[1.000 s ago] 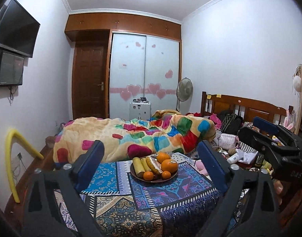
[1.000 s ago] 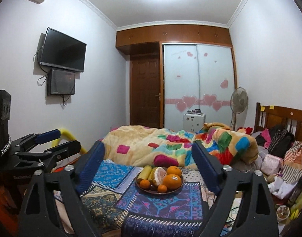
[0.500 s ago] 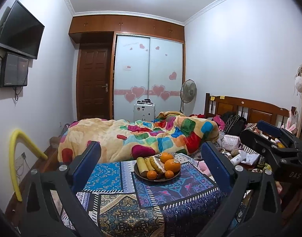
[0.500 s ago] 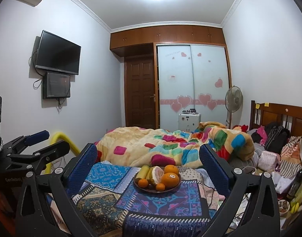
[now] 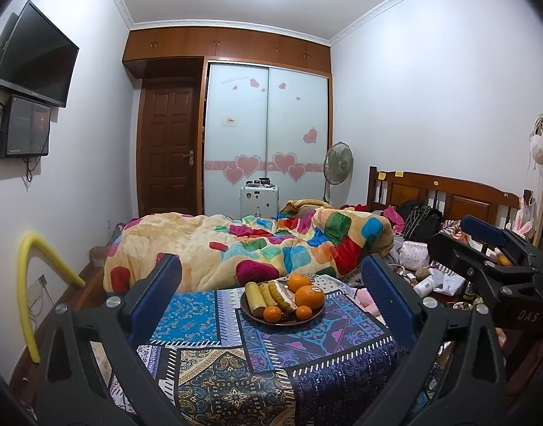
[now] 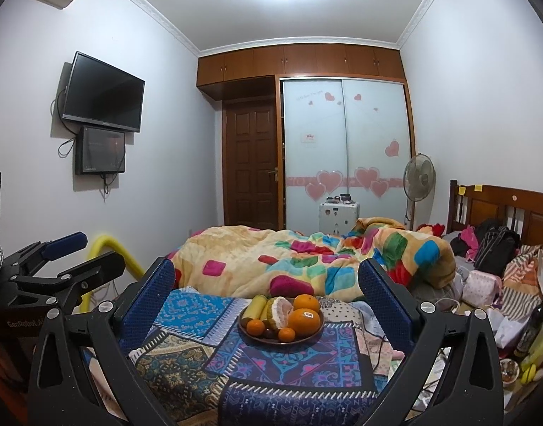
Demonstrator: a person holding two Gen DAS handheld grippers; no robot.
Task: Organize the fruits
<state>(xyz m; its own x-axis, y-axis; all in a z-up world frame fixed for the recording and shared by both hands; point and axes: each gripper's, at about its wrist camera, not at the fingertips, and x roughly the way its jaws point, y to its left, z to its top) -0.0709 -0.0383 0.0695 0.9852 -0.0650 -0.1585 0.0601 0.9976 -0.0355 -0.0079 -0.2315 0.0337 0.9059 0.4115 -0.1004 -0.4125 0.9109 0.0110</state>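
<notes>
A dark round plate (image 5: 308,318) (image 6: 310,338) sits on a patterned blue cloth (image 5: 207,314) (image 6: 186,310). It holds a large orange with a sticker (image 5: 309,297) (image 6: 304,320), a second large orange (image 5: 298,281) (image 6: 306,301), small oranges (image 5: 272,314) (image 6: 254,327), a yellow banana-like fruit (image 5: 253,299) (image 6: 254,308) and a peeled pomelo piece (image 5: 281,294) (image 6: 279,312). My left gripper (image 5: 271,277) is open and empty, held back from the plate. My right gripper (image 6: 266,278) is open and empty, also short of it.
A bed with a colourful patchwork quilt (image 5: 257,245) lies behind the cloth. Clutter and bags (image 6: 491,280) crowd the right by the wooden headboard (image 5: 445,195). A yellow foam tube (image 5: 30,284) stands left. A fan (image 6: 418,177) and wardrobe stand at the back.
Both views have tilted upward and pulled slightly back, so the plate sits lower and the ceiling shows more. Both grippers stay open and empty.
</notes>
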